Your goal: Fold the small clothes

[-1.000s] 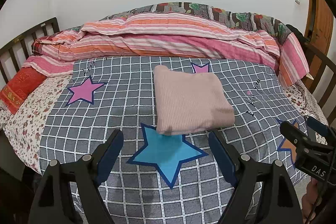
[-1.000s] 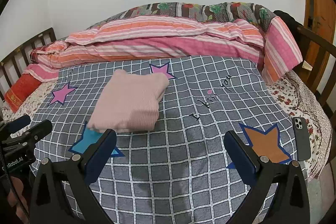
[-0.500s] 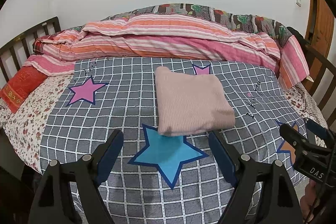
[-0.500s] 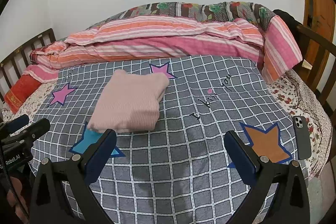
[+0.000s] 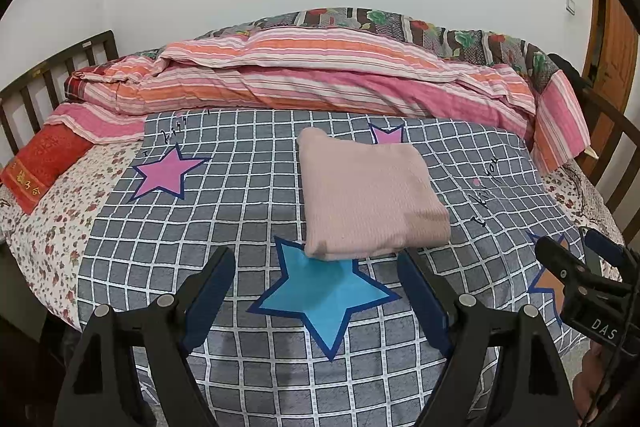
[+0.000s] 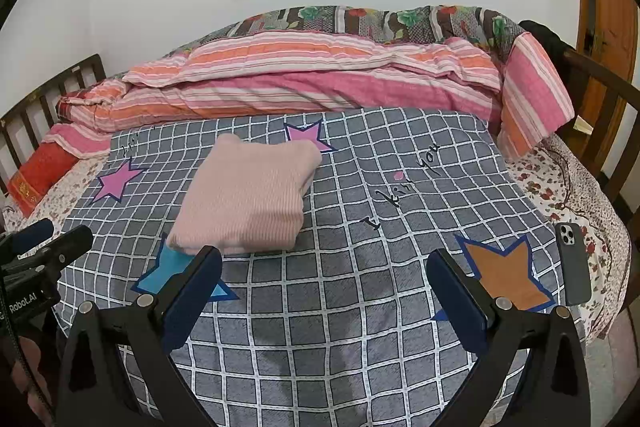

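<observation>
A pale pink ribbed garment [image 5: 370, 193] [image 6: 250, 195] lies folded in a neat rectangle on the grey checked blanket [image 5: 240, 195] [image 6: 400, 219], its near edge over a blue star. My left gripper [image 5: 316, 269] hovers just short of that near edge, open, with nothing between its fingers. My right gripper [image 6: 324, 263] is open and empty too, held to the right of the garment over bare blanket. Each gripper shows at the edge of the other's view.
A rolled pink and orange striped quilt [image 5: 320, 79] lies along the far side of the bed. A red cushion [image 5: 44, 163] sits at the left by the wooden bed rail [image 5: 44, 79]. A dark phone [image 6: 574, 263] rests near the right edge. A wooden door [image 6: 608, 39] stands at right.
</observation>
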`<state>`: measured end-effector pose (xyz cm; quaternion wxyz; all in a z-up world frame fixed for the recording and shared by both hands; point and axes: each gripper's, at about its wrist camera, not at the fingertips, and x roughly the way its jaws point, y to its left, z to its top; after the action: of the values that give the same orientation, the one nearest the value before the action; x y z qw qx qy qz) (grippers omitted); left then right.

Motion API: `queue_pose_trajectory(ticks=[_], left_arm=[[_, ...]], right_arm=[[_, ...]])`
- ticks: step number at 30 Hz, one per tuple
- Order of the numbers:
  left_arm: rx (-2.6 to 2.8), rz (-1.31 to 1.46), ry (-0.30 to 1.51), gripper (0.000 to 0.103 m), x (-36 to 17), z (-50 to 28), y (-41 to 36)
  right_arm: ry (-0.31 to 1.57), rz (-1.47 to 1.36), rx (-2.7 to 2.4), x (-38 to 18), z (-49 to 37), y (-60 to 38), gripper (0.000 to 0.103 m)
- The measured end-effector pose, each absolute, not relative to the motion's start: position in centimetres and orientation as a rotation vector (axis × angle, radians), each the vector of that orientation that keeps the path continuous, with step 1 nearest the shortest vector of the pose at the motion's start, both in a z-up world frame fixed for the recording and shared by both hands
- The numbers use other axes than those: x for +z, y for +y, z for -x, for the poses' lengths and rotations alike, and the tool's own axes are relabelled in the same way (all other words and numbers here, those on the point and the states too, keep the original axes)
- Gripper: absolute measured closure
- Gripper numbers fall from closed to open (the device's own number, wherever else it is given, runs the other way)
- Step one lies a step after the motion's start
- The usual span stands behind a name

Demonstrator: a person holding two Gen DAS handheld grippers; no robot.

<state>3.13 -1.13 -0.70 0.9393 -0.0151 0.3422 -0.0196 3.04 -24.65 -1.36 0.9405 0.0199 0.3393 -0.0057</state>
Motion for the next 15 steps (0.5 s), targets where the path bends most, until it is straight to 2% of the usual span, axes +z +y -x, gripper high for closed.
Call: queue_pose_trajectory(ticks=[15], left_arm=[[-0.040,0.032,0.698,0.021,-0.64,-3.07,-0.88]], right_arm=[[0.689,-0.037,-0.017,-0.95,-3.03,-24.12,0.002]])
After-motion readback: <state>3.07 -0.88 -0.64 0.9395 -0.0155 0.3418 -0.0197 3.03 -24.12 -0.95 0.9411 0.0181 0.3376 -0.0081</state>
